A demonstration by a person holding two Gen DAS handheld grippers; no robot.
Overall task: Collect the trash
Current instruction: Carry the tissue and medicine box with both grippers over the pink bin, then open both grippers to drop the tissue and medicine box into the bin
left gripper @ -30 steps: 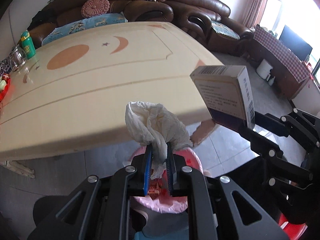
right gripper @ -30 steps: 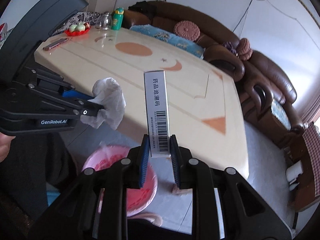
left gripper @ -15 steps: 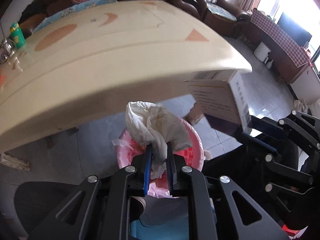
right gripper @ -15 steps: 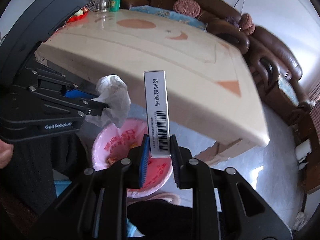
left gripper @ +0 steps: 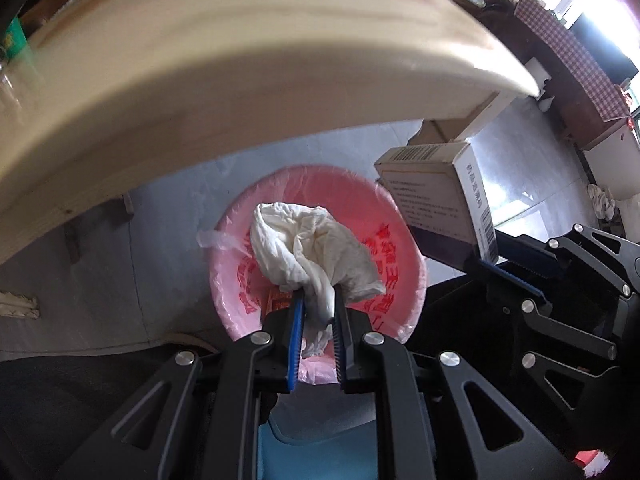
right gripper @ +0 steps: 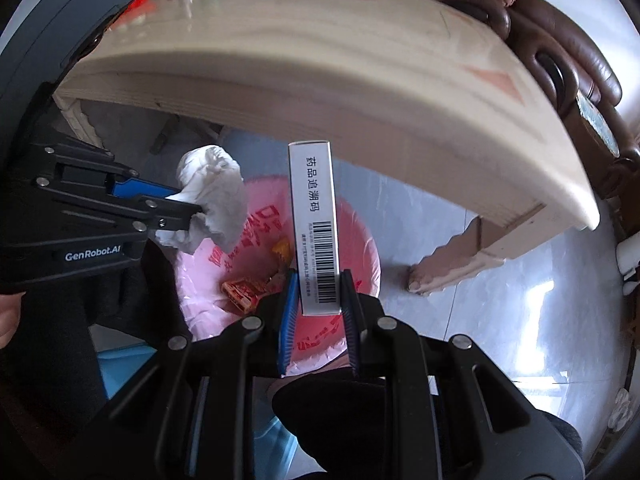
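Note:
My left gripper (left gripper: 318, 300) is shut on a crumpled white tissue (left gripper: 312, 248), held right above a bin lined with a pink bag (left gripper: 400, 312). From the right wrist view the same left gripper (right gripper: 188, 212) comes in from the left with the tissue (right gripper: 212, 196) over the bin's left rim. My right gripper (right gripper: 318, 284) is shut on the lower end of a white medicine box (right gripper: 314, 220) with a barcode, upright above the pink bin (right gripper: 360, 264). The box (left gripper: 436, 208) and right gripper (left gripper: 492, 268) also show in the left wrist view. Wrappers (right gripper: 244, 292) lie inside the bin.
The pale wooden table (left gripper: 240, 60) overhangs just above and beyond the bin; its edge (right gripper: 360, 92) and a carved leg (right gripper: 452, 264) stand close. Grey tiled floor (right gripper: 500, 320) spreads to the right. A brown sofa (right gripper: 560, 60) stands behind. A person's dark clothing fills the lower frame.
Both grippers have sunk from above the tabletop to below its edge and tipped downward. The pink bin now sits directly beneath the tissue and the box. Both grips are unchanged.

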